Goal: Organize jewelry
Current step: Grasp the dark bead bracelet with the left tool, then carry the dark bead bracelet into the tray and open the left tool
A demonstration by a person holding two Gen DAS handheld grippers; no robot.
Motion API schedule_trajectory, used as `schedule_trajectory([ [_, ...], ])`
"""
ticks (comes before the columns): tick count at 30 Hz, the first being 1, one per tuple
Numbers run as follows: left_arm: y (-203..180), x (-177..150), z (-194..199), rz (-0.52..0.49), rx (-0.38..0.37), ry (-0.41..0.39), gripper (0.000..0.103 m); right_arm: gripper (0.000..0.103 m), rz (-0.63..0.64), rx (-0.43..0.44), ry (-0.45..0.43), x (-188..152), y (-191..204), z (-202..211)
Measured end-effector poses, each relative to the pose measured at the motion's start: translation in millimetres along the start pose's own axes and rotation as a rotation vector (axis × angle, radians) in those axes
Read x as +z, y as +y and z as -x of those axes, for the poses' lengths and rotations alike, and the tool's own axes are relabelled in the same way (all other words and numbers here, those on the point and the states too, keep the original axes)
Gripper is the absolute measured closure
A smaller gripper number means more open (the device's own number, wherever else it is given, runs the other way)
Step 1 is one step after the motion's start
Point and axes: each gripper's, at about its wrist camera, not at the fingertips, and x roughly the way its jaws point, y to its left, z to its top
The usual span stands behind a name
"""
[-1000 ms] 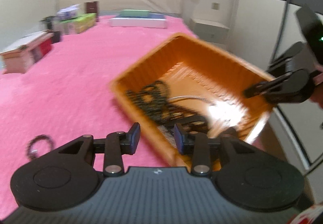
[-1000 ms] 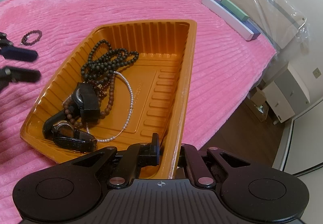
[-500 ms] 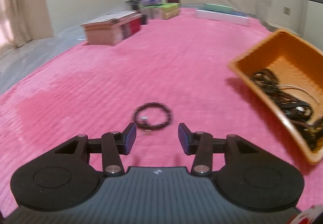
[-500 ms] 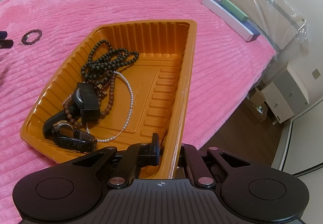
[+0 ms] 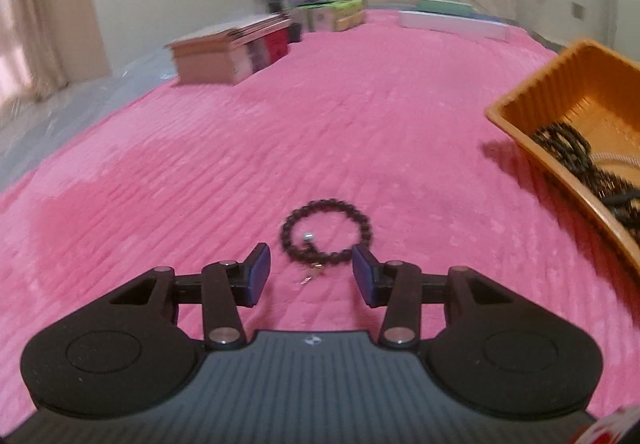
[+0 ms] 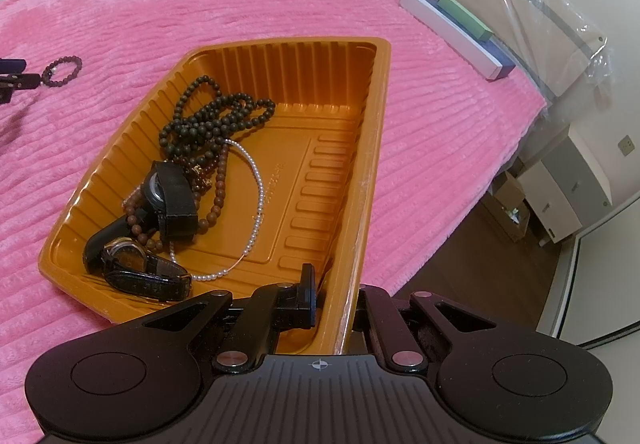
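Dark bead bracelet (image 5: 326, 232) flat beside orange tray (image 5: 520, 127)

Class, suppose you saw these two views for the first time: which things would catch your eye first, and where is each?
The ribbed orange plastic tray stands out on the pink plush bedspread, with dark bead necklaces, a white pearl strand and black-strapped watches heaped at its left side. The right gripper pinches its near rim. A dark beaded bracelet lies alone just ahead of the open left gripper.

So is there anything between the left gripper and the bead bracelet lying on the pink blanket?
Nothing visible. The left gripper is open, and the bead bracelet lies just ahead of its fingertips on bare pink blanket. The orange tray, pinched at its rim by the right gripper, sits off to the side.
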Motion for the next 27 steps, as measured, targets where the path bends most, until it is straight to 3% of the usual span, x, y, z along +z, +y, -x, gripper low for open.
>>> schedule_trajectory([
  [7, -33, 3, -13, -0.244, -0.033, -0.011, 0.080, 0.099, 0.000, -0.001, 0.005, 0, 0, -1],
  [13, -43, 6, -35, -0.387, -0.050, 0.056, 0.083, 0.099, -0.001, -0.002, 0.007, 0, -1, -2],
  [15, -41, 8, -40, -0.387, -0.065, 0.069, 0.089, 0.099, -0.001, -0.002, 0.006, 0, -1, -2],
  [16, -39, 9, -41, -0.372, -0.082, 0.078, 0.097, 0.099, -0.001, -0.003, 0.006, 0, -1, -2],
  [21, -33, 16, -32, -0.331, -0.099, 0.080, 0.097, 0.099, 0.000, -0.003, 0.006, 0, 0, -2],
  [27, -9, 39, -5, -0.257, -0.087, 0.016, 0.097, 0.099, 0.000, -0.003, 0.005, 0, -1, -2],
])
